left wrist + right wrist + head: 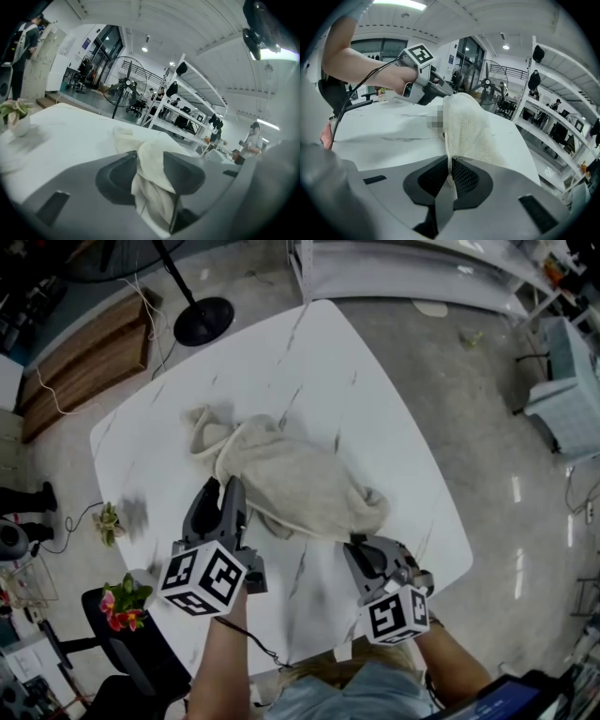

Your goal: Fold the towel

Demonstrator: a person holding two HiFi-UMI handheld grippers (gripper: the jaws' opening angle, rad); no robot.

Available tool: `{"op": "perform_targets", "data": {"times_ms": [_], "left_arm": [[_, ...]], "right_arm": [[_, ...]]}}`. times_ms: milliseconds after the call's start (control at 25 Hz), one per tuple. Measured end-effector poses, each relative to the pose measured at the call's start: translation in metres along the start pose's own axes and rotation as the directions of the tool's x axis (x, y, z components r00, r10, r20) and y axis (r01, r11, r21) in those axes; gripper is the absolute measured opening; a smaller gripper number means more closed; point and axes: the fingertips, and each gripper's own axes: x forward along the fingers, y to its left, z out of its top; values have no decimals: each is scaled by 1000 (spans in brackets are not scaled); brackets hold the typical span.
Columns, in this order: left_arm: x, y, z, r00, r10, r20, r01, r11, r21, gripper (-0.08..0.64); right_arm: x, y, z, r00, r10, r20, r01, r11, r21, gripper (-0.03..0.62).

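A crumpled cream towel (291, 479) lies in a heap at the middle of the white marble-look table (319, 362). My left gripper (225, 487) sits at the heap's near-left side. In the left gripper view a bunched fold of the towel (152, 164) fills the gap of the left gripper (150, 171), pressed between both pads. My right gripper (361, 545) is at the towel's near-right corner. In the right gripper view the right gripper (450, 176) is shut on a thin edge of the towel (466, 126), which rises away from the jaws.
A small potted plant (110, 521) and red flowers (122, 601) stand by the table's left edge. A fan's round base (203, 322) is on the floor beyond the far corner, with white shelving (422, 268) behind. People stand far off in the room.
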Motion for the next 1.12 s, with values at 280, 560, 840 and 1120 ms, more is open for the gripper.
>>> {"op": "perform_targets", "data": {"times_ms": [280,560,840,1120], "left_arm": [[12,9,-15,998,32,-53,-34,998,-46,159],[0,9,0,998,28,-47,-31,999,-44,21],[-37,-14,45,999,-7,40,9,999,-53,20],[-72,-42,102,988,-25,154,26,1000,-4,20]], "right_arm": [[0,1,0,1000,7,11,-7,1000,3,40],[-9,-7,10,999,-15,34,15,1000,3,38],[-44,-23,40,993,-84,88,84,996,-5,38],[-82,-58,96,967,-167,195,173,985,-14,37]]}}
